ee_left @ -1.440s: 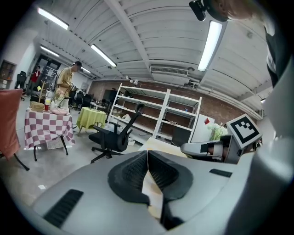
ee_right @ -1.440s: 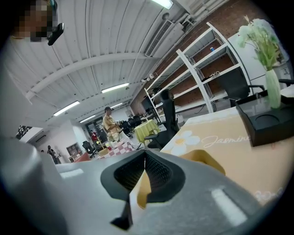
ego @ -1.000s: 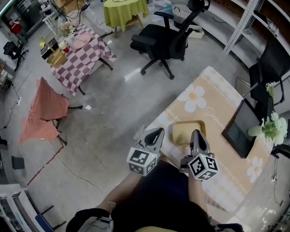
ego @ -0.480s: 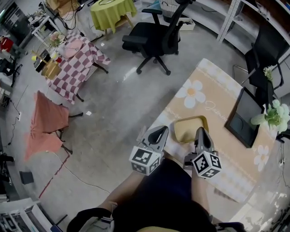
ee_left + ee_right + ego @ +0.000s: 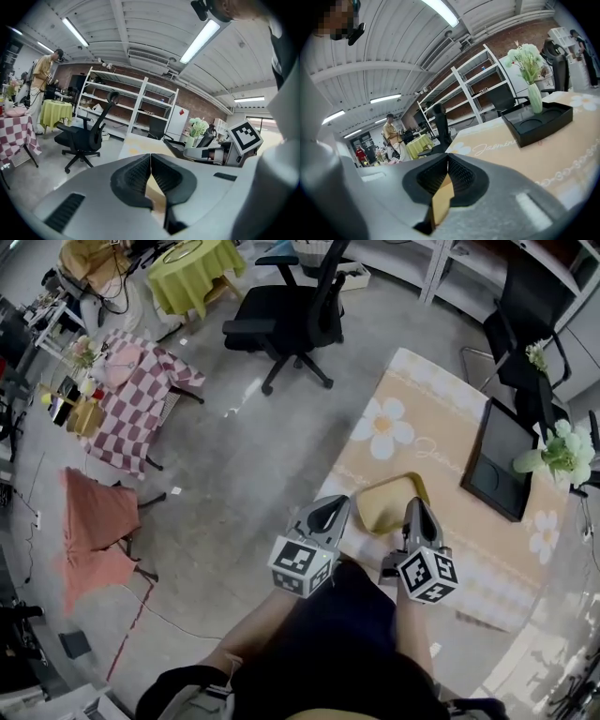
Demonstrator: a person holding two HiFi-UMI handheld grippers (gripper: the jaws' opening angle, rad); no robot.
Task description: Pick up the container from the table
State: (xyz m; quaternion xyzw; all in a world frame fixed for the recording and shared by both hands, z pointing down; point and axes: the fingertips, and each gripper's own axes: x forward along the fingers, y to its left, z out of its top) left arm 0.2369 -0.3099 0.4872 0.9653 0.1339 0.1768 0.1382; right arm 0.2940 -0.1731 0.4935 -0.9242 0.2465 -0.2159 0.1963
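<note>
Ribbed fingers of your left gripper and right gripper are closed, empty. A shallow, rounded yellow container sits on the floral-cloth bench.

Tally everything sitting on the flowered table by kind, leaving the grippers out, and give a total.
Yellow container: 1
Black tray: 1
Vase of flowers: 1
Total: 3
</note>
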